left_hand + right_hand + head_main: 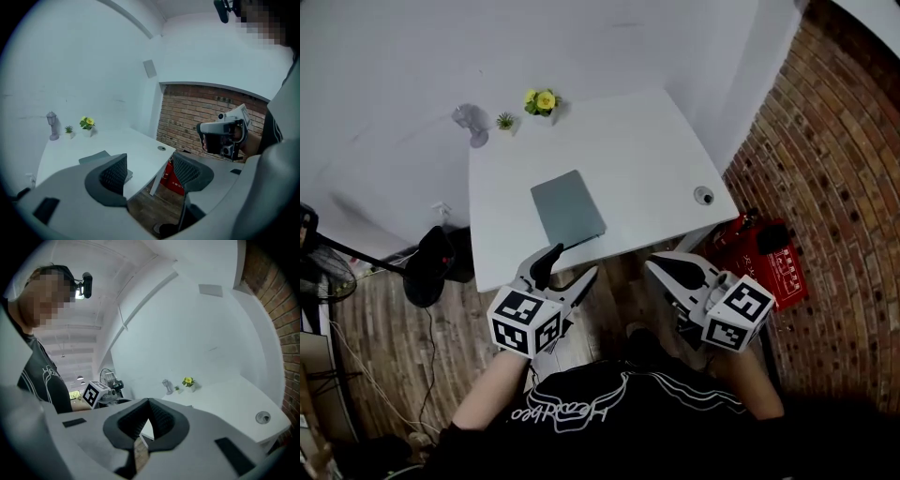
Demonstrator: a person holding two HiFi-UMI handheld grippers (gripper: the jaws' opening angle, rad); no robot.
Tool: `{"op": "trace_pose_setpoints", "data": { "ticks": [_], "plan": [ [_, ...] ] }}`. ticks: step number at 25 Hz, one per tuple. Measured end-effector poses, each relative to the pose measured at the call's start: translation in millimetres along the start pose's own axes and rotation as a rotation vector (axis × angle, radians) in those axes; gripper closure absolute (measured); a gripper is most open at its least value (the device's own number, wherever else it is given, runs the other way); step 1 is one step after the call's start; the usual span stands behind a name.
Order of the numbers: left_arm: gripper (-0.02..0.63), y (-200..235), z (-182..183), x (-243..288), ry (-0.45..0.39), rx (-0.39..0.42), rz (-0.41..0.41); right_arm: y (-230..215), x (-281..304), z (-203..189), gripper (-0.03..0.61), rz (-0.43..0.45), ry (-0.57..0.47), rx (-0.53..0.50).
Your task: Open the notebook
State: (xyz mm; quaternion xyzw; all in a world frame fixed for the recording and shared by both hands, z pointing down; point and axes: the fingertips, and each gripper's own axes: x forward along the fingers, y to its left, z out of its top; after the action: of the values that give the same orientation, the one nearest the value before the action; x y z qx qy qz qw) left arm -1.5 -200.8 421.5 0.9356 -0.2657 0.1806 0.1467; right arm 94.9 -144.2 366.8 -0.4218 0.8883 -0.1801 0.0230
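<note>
The closed grey rectangular notebook point(568, 208) lies near the white table point(647, 159) front edge, long axis pointing away, just ahead of the empty, spread-jawed left gripper point(574, 262); the right gripper point(656, 267), jaws pressed together, sits farther off.

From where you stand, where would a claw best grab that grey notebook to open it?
Probably the cover's near edge, coming low from the table's front: the notebook lies flat and closed close to that edge, nearest the open left claw. Its spine side can't be told.
</note>
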Motion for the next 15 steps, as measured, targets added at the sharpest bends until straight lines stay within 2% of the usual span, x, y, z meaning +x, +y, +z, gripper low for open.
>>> {"op": "trace_pose_setpoints", "data": {
  "ticks": [9,15],
  "plan": [
    [0.301,30.3,-6.7,64.3,0.085,-0.023,0.083,-72.9,28.3,13.3,0.575,0.079,0.067,0.032],
    [0.301,50.8,-33.1,109.6,0.214,0.027,0.186,-107.2,44.2,13.8,0.575,0.147,0.110,0.045]
  ]
}}
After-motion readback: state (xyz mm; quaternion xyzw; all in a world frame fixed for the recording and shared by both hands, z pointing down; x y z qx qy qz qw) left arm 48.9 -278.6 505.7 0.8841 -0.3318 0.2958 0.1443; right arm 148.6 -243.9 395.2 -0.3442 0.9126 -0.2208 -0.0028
